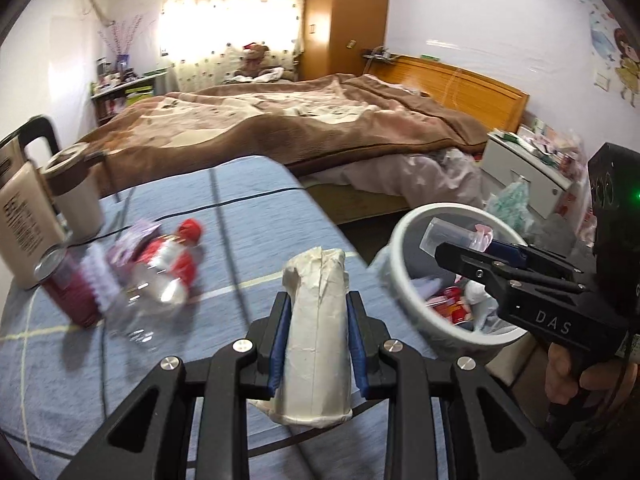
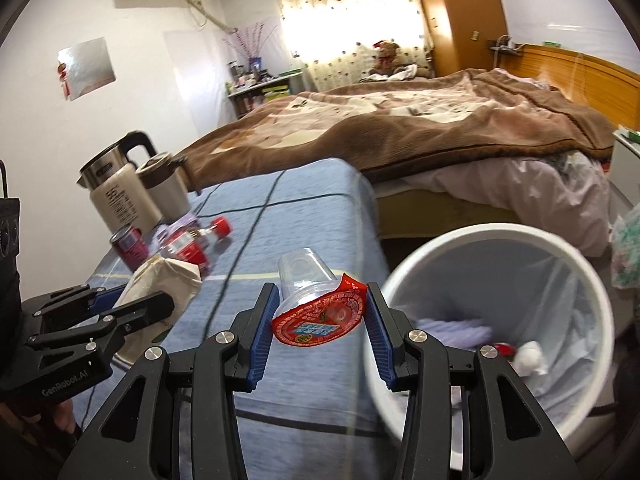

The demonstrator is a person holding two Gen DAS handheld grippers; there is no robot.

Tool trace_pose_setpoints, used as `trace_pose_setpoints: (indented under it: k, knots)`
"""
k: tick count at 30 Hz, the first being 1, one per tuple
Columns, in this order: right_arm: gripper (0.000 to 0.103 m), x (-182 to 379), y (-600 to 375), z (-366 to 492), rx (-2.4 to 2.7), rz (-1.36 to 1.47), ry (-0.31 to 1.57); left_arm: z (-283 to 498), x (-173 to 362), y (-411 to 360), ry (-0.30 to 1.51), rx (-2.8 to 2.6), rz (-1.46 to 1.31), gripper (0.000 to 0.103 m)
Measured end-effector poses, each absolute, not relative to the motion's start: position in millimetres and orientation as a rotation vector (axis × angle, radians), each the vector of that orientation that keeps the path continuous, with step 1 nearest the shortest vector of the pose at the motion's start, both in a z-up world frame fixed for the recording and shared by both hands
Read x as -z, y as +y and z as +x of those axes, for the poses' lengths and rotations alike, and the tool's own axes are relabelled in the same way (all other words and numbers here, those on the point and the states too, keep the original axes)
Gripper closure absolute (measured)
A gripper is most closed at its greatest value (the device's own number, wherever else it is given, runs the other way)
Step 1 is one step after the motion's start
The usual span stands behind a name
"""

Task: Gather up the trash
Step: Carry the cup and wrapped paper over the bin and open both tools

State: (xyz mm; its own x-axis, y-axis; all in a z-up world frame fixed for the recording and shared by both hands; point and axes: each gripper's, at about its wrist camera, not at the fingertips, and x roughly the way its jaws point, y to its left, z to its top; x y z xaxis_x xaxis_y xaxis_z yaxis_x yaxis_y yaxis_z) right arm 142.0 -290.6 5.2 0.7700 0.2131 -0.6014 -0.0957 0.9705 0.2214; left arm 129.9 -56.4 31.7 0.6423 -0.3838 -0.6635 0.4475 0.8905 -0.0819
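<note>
My left gripper is shut on a crushed white paper cup, held above the blue tablecloth; it also shows in the right wrist view. My right gripper is shut on a clear plastic cup with a peeled red foil lid, held just left of the white trash bin. In the left wrist view the right gripper holds the clear cup over the bin. A clear bottle with red label and a red can lie on the table.
A steel kettle and a lidded mug stand at the table's far left. The bin holds several scraps. A bed with a brown blanket lies behind the table. A white nightstand stands by the bed.
</note>
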Motion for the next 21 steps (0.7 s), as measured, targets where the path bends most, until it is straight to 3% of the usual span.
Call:
trace_pose_setpoints:
  k: [21]
  knots:
    - [0.059,28,-407,135,0.067,0.231,0.768,141,-8,-185,0.821,0.661,0.133,0.072]
